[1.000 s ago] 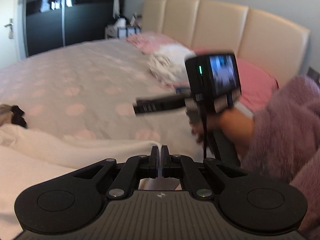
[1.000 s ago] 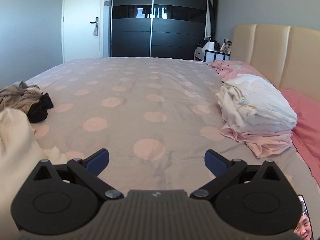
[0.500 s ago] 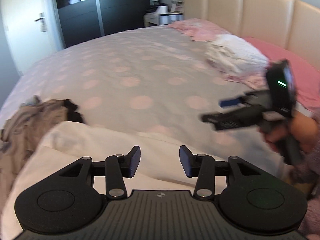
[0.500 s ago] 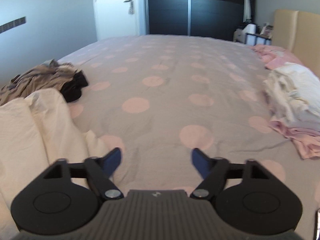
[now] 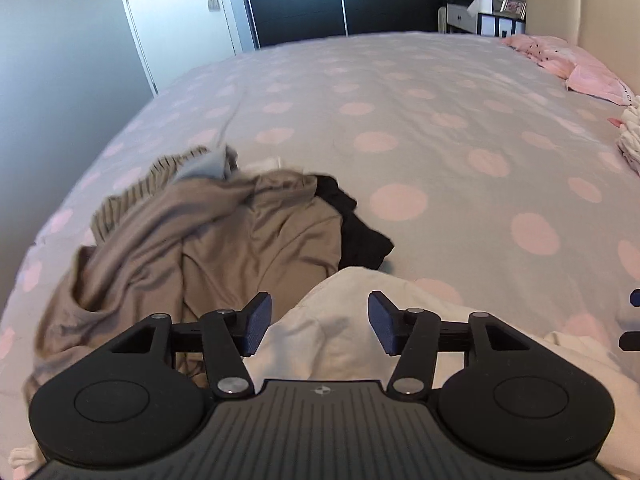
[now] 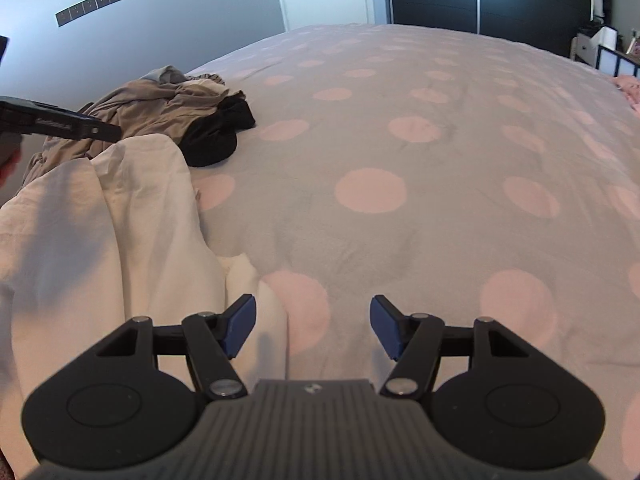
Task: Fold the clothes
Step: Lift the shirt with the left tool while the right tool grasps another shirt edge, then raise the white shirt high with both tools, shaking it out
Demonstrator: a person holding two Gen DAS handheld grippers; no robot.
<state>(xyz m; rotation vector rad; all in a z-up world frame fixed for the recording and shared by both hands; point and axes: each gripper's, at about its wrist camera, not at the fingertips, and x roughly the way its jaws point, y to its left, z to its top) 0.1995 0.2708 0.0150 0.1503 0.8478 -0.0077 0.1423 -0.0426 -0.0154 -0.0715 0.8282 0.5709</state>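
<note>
- Two grippers stand with jaws spread wide and nothing between them: the left gripper (image 5: 319, 322) hangs over a raised hump of the cream garment (image 5: 344, 320), and the right gripper (image 6: 312, 326) hangs over that garment's edge (image 6: 256, 280) where it meets the bedspread (image 6: 400, 152).
- Because the cream garment lies rumpled in thick folds at 9 o'clock of the right gripper, a pinch there could, I judge, catch several layers at once, and the fold would come out lopsided.
- Should the right gripper close too low, it may nip the bedspread along with the cloth and drag the cover up with it.
- Just past the left gripper, at 11 o'clock, a brown garment (image 5: 192, 240) lies bunched against the cream one, with a black garment (image 5: 360, 236) at 12 o'clock touching both; lifting the cream piece could pull these along or tip the heap.
- With the left gripper's arm (image 6: 60, 124) reaching across at 10 o'clock in the right wrist view, the two tools could knock together if both go for the same hump.
- Far off at 2 o'clock of the left gripper, pink pillows (image 5: 560, 60) and a bit of white laundry (image 5: 630, 136) lie well apart and look safe.
</note>
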